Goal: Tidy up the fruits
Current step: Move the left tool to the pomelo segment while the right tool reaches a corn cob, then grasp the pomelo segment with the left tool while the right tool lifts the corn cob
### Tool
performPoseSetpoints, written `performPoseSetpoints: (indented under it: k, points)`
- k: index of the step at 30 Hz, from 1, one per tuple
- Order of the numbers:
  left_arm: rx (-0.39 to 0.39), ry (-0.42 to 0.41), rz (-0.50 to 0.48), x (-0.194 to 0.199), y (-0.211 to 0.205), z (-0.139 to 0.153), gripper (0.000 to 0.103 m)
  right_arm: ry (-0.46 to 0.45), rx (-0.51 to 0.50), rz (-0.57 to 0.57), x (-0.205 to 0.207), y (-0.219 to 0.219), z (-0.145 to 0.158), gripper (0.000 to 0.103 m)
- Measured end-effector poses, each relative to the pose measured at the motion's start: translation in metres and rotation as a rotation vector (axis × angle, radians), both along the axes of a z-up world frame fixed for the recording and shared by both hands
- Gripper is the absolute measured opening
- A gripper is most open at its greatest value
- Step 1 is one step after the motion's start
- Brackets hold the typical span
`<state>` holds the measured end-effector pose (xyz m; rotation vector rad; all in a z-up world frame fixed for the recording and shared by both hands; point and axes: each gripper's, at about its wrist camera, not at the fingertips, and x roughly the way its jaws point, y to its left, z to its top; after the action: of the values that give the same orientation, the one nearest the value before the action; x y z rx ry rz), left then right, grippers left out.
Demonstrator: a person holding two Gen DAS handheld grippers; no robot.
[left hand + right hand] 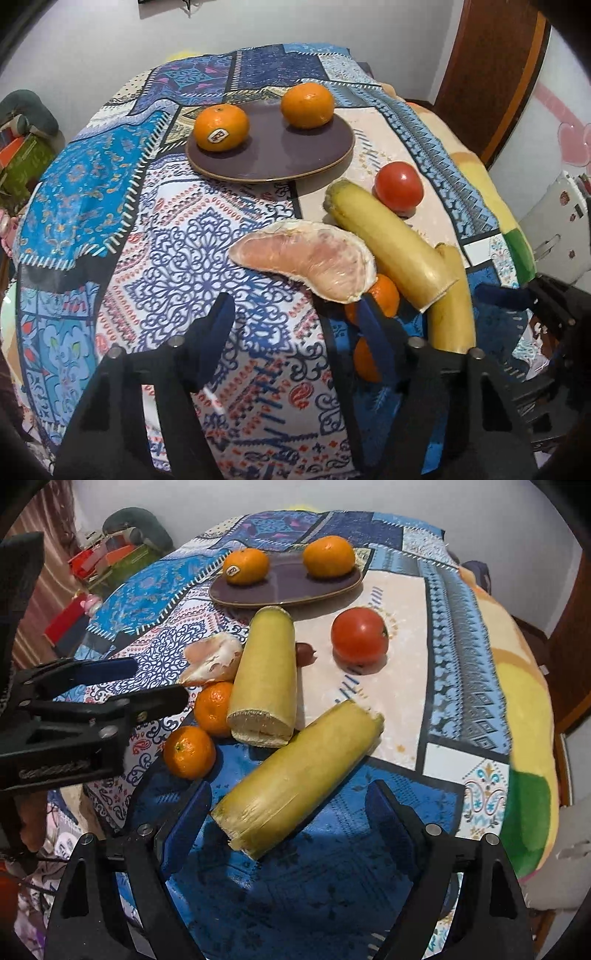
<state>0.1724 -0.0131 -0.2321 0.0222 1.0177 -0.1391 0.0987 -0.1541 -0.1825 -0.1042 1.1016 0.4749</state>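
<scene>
The right wrist view shows two loose mandarins (pixel 189 752) beside the sugarcane pieces and a small dark red fruit (pixel 305 652) behind the upright-lying cane (pixel 265 675); the left wrist view hides most of these behind the pomelo segment (pixel 306 258).

The purple plate (pixel 273 158) holds two mandarins, one stickered (pixel 221 127), one plain (pixel 307 105). The tomato (pixel 399 186) lies on the tablecloth (pixel 92 192), off the plate.

Left gripper (pixel 295 314): jaws apart, holding nothing. Right gripper (pixel 291 805): jaws apart, straddling the near end of the second cane piece (pixel 295 775) without contact.
</scene>
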Motion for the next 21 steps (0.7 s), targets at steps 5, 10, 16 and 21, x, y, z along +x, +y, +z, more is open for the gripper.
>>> performPoseSetpoints:
  k: [5,10,16,21]
  points:
    - [-0.003,-0.025,-0.006,-0.001,-0.001,0.004,0.034,0.027,0.041,0.006,0.001,-0.009,-0.001,0.059]
    - [0.007,-0.014,0.053,-0.001,0.025,0.003,0.030,0.016,0.033,-0.027,0.001,-0.027,0.002,0.045]
    - [0.041,0.030,0.126,-0.002,0.059,-0.007,0.030,0.001,0.003,-0.088,0.008,-0.054,0.005,0.035]
    - [0.023,0.010,0.111,-0.002,0.060,0.003,0.030,0.000,-0.005,-0.124,0.013,-0.067,0.008,0.034]
